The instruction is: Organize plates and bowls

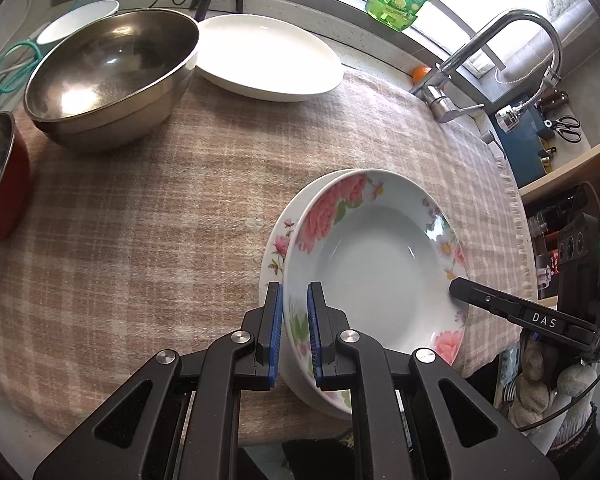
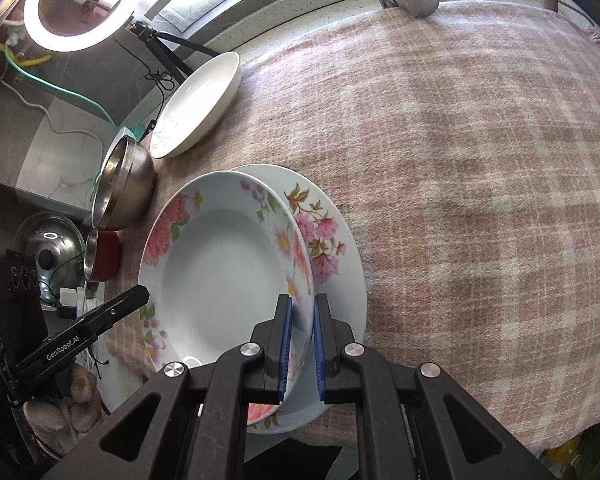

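Observation:
A deep floral plate [image 1: 380,272] [image 2: 220,272] is held by its rim from both sides. My left gripper [image 1: 294,292] is shut on its left rim, and its finger shows in the right wrist view [image 2: 140,292]. My right gripper [image 2: 302,300] is shut on the opposite rim, with its fingertip showing in the left wrist view [image 1: 456,284]. Just under the deep plate, a flat floral plate [image 1: 278,240] [image 2: 332,240] lies on the checked cloth [image 1: 160,220], sticking out to one side. I cannot tell whether the two plates touch.
Two nested steel bowls [image 1: 112,76] [image 2: 124,188], a white plate [image 1: 268,56] [image 2: 196,108], a red bowl [image 1: 0,180] [image 2: 104,256] and a white bowl [image 1: 80,20] stand further off. A faucet [image 1: 500,40] rises at the cloth's far edge. The cloth's near edge is by the plates.

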Demonstrator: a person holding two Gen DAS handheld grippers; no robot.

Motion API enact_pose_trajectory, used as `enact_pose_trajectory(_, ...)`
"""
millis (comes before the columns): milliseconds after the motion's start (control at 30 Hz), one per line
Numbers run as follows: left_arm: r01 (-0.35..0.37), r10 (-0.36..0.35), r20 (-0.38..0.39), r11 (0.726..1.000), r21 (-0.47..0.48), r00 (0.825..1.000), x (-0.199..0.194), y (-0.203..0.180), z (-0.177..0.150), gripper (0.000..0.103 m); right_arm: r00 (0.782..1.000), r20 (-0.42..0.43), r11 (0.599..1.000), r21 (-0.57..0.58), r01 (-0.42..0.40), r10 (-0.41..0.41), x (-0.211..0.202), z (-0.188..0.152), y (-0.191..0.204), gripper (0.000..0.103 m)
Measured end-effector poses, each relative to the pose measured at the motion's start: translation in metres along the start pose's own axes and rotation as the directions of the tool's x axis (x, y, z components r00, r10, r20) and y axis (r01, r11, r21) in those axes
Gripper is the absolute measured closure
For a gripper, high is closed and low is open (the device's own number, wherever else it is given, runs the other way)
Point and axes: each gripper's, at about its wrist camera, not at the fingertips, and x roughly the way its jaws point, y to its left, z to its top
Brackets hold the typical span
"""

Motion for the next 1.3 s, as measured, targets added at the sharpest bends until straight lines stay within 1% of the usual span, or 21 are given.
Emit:
enact_pose_trajectory(267,-0.009,0.009,-0.006,1.0,0.008,1.0,0.006,-0.006,0.0,0.092,1.0,0.0,1.0,0.011,0.003,-0.003,0.0,-0.002,-0.004,0.093)
enact_pose_trajectory(700,-0.038,0.038,0.0,0.999,0.016,0.999,0.012,-0.007,-0.002,0.092,1.0,0.004,1.0,-0.008,0.016,-0.016,0.004,-0.001,-0.001,0.093)
enact_pose_trajectory(1300,-0.046,0.046,0.001,0.998,0.033,0.999,0.012,-0.007,-0.004,0.093,0.995,0.013,0.99,-0.095,0.104,-0.103,0.009,-0.003,0.016,0.09)
